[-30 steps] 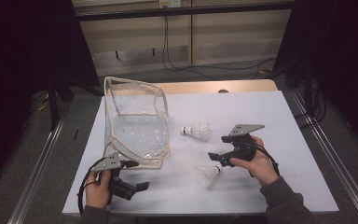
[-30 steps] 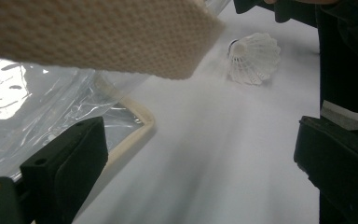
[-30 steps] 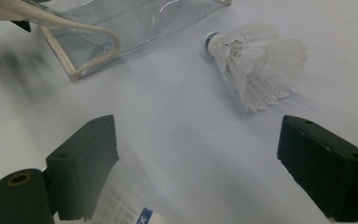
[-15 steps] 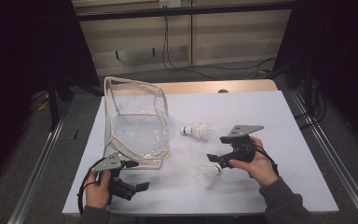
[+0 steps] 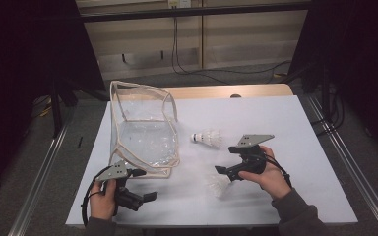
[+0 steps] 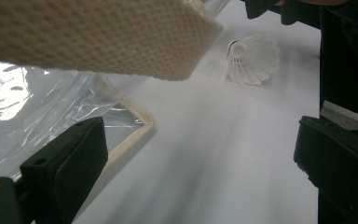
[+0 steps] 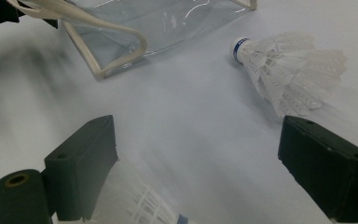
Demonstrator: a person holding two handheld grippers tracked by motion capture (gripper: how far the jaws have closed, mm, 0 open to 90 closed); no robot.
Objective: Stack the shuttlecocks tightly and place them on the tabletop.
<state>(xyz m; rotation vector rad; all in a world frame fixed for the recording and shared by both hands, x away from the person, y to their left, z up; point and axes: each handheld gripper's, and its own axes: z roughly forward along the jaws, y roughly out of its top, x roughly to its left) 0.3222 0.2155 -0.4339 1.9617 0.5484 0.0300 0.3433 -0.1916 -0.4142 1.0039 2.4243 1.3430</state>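
**Lining up on the near shuttlecock, bag is waiting**

Looks like you're in the pick-up step: two shuttlecocks out on the white surface (image 5: 300, 128), clear plastic bag with cream fabric trim (image 5: 142, 132) standing open at left of centre in the high view.

Your right gripper (image 5: 225, 173) sits lower right of centre, fingers spread wide and holding nothing. The near white feathered shuttlecock (image 5: 220, 185) lies right below the tips in the high view; in the right gripper view it pokes in at the bottom edge, just beside the left finger (image 7: 86, 163), not squarely between the two. So my guess is the next move is a small shift to centre it in the gap, then close gently, since feathers crush easily.

The other white feathered shuttlecock with the blue band on its cork (image 5: 207, 137) lies above that, near the middle of the frame, just to the right of the bag and apart from it.

Your left gripper (image 5: 145, 196) is at lower left, fingers wide and empty, right at the bag's near corner. A cream strap (image 6: 98, 37) crosses the top of the left gripper view.

Room-wise: lots of bare surface on the right half. The near shuttlecock is not far from the bottom edge, so watch you don't nudge it off.
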